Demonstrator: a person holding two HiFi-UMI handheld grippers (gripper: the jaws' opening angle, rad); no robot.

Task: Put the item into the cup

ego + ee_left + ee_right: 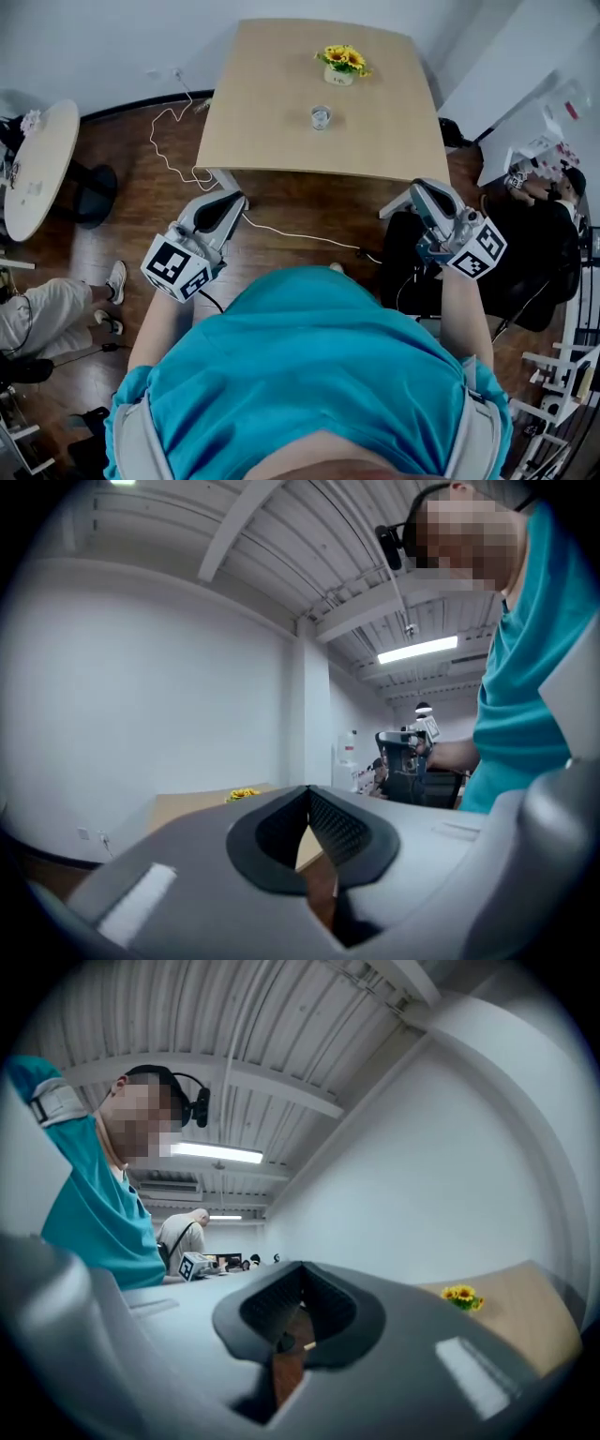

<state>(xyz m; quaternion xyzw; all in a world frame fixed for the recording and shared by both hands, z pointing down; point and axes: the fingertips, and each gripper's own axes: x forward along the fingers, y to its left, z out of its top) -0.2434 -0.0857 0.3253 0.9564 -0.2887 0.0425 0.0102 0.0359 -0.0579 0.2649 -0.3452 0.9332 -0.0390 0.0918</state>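
The person in the teal shirt [309, 375] stood back from the wooden table [272, 131], off its near edge, with both tools held close to the body and well apart from the tabletop. The left gripper [228, 202] hung just off the table's near left corner, pointing roughly level. Its jaws were clenched tip to tip with nothing between them, only the floor and a bit of table edge showing through the gap below the pads. The right gripper [424, 189] sat off the table's near right corner, and its jaws were likewise pressed together and empty.

The cup [321, 117], a small clear one, stood upright near the middle of the table. I could not tell from where I looked whether anything lay inside it, and I saw no loose item on the tabletop. A little pot of sunflowers [342, 65] stood beyond the cup, nearer the table's far edge. A white cable [173, 141] trailed across the floor off the table's left side.
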